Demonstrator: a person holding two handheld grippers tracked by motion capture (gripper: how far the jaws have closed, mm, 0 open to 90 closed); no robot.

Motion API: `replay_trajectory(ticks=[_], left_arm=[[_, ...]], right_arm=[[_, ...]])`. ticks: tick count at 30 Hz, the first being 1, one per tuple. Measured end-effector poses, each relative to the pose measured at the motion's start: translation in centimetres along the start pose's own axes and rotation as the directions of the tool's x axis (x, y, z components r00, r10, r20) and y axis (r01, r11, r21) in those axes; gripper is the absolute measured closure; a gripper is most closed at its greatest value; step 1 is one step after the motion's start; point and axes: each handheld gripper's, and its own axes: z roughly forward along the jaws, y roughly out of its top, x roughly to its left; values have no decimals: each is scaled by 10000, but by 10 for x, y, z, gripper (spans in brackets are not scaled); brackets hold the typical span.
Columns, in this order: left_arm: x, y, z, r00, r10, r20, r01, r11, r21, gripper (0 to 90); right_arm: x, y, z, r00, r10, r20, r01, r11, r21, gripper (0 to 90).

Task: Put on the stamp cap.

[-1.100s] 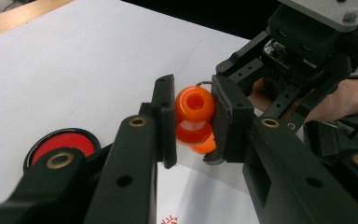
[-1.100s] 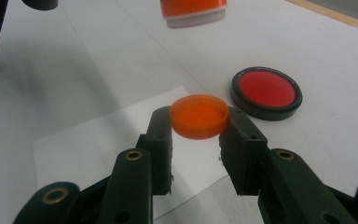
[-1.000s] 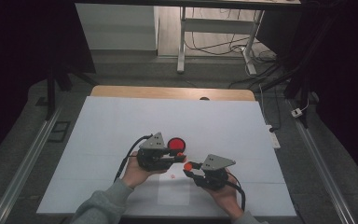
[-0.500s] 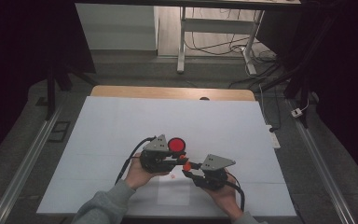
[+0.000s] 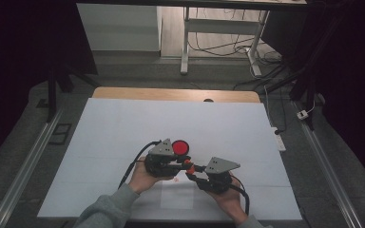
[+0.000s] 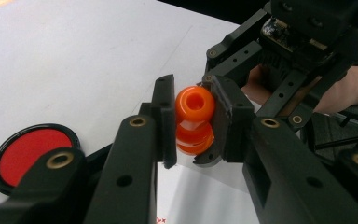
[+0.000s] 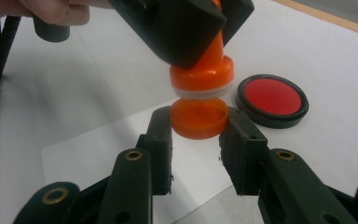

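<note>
I see the orange bottle held above the near middle of the white worktop, between my two hand-held grippers: the left hand-held gripper is clenched on its neck end, the right hand-held gripper on its wider orange end. It is small, glossy, with a white ring at mid-length. A red disc lies just beyond the left one.

Left gripper view: red disc partly hidden behind a jaw; orange bottle sides covered by pads. Right gripper view: bottle top hidden by the left gripper.
</note>
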Motion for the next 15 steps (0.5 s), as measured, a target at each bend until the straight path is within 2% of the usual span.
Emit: replay_trajectory(ticks=[15], left_arm=[[-1, -2, 4, 10000, -12, 48, 12, 9999, 123, 719]], right_arm=[[0, 0, 0, 10000, 2, -17, -2, 10000, 9, 648]])
